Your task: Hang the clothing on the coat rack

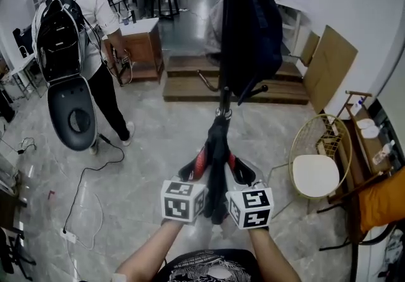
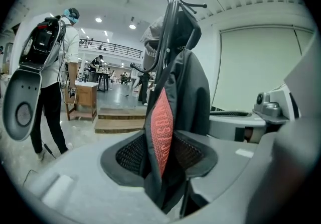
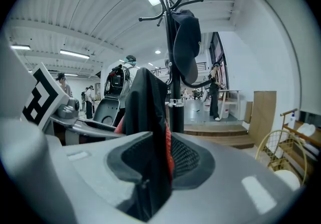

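Head view: the left gripper (image 1: 197, 170) and the right gripper (image 1: 239, 173) sit side by side at the near edge. Each is clamped on the near end of the black garment (image 1: 217, 148) with red trim. The cloth gathers into one strip between them, and its long axis runs near to far, straight toward the pole of the coat rack (image 1: 224, 100). Whether its far end touches the pole cannot be determined. A dark item (image 1: 256, 40) already hangs on the rack's right side. The pole stands on the line between the two grippers, so neither hand is judged nearer.

Left gripper view: the jaws stand narrow, with the fabric filling the gap and pressed from both sides. The garment (image 2: 163, 122) rises from them with its red strip facing the camera. The coat rack (image 2: 173, 12) lies dead ahead and beyond, its hooks well above the jaws.

Right gripper view: the jaws are likewise closed on a fold of the garment (image 3: 145, 117). The rack (image 3: 170, 32) is far and slightly right of the fold, with free hooks high above it.

Assessment: the move ahead turns on height. The garment must travel far and upward to reach a hook.
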### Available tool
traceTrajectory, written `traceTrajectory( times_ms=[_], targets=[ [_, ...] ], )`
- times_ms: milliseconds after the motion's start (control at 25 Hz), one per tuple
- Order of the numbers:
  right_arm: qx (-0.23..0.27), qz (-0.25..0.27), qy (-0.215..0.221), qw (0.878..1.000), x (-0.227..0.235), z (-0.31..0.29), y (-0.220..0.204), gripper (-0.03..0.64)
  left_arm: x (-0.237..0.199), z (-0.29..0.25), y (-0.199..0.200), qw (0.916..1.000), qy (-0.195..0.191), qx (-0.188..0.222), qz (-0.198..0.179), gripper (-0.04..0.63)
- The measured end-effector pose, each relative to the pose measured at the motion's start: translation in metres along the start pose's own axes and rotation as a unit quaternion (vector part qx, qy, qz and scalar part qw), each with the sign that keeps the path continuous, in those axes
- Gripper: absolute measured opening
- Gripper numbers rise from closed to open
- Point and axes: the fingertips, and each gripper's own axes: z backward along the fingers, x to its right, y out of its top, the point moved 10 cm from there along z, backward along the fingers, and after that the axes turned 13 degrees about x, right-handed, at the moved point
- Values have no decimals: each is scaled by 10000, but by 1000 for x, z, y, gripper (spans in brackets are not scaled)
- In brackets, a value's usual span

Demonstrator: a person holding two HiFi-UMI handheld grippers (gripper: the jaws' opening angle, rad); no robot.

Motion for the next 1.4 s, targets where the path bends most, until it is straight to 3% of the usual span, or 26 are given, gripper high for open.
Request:
traceTrajectory(
  times_ms=[520, 1120, 1400],
  targets=[
    [55, 110, -2, 9999, -26, 45, 3, 97, 29, 43, -1, 9995, -135, 263, 122, 147],
    [176, 146, 111, 9997, -53, 97, 16, 46, 62, 95, 3, 9975, -333, 561, 271, 143],
    [224, 148, 216, 9994, -68, 106, 19, 11, 64, 114, 1, 9973, -286, 657, 173, 69]
  ],
)
